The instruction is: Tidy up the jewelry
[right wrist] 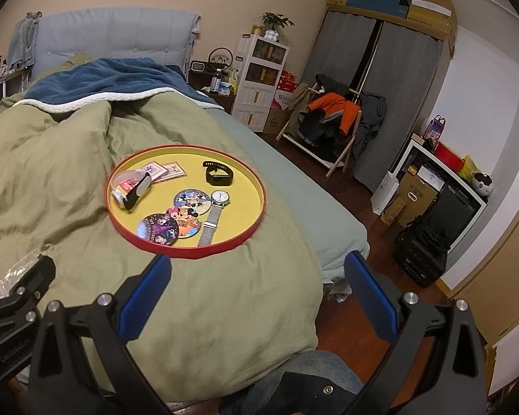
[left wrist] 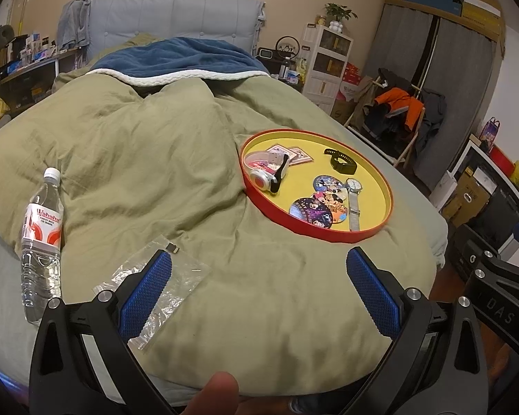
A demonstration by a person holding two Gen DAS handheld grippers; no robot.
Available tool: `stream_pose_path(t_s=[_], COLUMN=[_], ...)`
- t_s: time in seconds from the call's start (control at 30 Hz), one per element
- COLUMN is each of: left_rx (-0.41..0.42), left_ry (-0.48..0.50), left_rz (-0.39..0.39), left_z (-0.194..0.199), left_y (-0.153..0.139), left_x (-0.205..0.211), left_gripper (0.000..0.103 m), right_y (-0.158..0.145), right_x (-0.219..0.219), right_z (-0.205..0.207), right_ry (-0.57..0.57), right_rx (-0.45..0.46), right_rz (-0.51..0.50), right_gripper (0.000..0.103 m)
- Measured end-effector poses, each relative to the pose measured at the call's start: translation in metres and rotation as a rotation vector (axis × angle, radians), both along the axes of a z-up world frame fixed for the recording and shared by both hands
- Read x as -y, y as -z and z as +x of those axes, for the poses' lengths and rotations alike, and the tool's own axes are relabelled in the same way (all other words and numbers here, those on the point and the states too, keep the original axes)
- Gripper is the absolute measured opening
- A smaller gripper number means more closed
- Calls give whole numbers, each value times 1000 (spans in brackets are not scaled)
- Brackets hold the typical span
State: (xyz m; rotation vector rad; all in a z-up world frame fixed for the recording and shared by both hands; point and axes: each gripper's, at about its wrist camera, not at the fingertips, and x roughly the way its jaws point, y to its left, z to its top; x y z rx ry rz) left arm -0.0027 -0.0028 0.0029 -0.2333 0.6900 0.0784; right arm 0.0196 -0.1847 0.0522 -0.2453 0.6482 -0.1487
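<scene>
A round red tray with a yellow floor point(left wrist: 370, 176) point(right wrist: 245, 186) lies on the green duvet. In it are a silver mesh-band watch point(left wrist: 353, 193) point(right wrist: 215, 212), a black fitness band point(left wrist: 340, 162) point(right wrist: 219, 173), a white and pink watch point(left wrist: 268, 169) point(right wrist: 131, 186), round cartoon badges point(left wrist: 323, 204) point(right wrist: 176, 221) and two small cards point(left wrist: 294, 154) point(right wrist: 164, 171). My left gripper point(left wrist: 259, 266) is open and empty, near of the tray. My right gripper point(right wrist: 257, 269) is open and empty, just near of the tray's rim.
A clear plastic bag point(left wrist: 162, 287) lies on the duvet under my left finger. A water bottle point(left wrist: 41, 242) lies at the left. The bed's right edge drops to a wooden floor point(right wrist: 360, 218), with a clothes rack point(right wrist: 332, 124) and boxes beyond.
</scene>
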Motion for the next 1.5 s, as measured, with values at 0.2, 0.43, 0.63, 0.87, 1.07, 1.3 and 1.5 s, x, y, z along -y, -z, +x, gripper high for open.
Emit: stream_pose_path(t_s=[0.2, 0.43, 0.63, 0.87, 1.07, 1.3, 1.5], left_rx=[0, 1, 1, 5, 3, 4, 5], left_ry=[0, 6, 3, 6, 11, 10, 12], left_rz=[-1, -2, -1, 0, 3, 10, 7], left_z=[0, 1, 1, 1, 1, 1, 2], left_y=[0, 2, 3, 3, 3, 4, 4], left_x=[1, 0, -1, -1, 0, 1, 2], left_gripper=[99, 99, 99, 99, 99, 99, 99], right_y=[1, 2, 2, 4, 4, 3, 2], right_x=[-2, -3, -3, 0, 1, 2, 5], right_z=[2, 3, 2, 2, 2, 3, 4], right_ry=[3, -1, 1, 3, 7, 7, 6], right_rx=[-3, -1, -1, -4, -7, -14, -16], right_rz=[-3, -10, -9, 0, 4, 10, 14], right_gripper=[96, 96, 96, 96, 96, 96, 96])
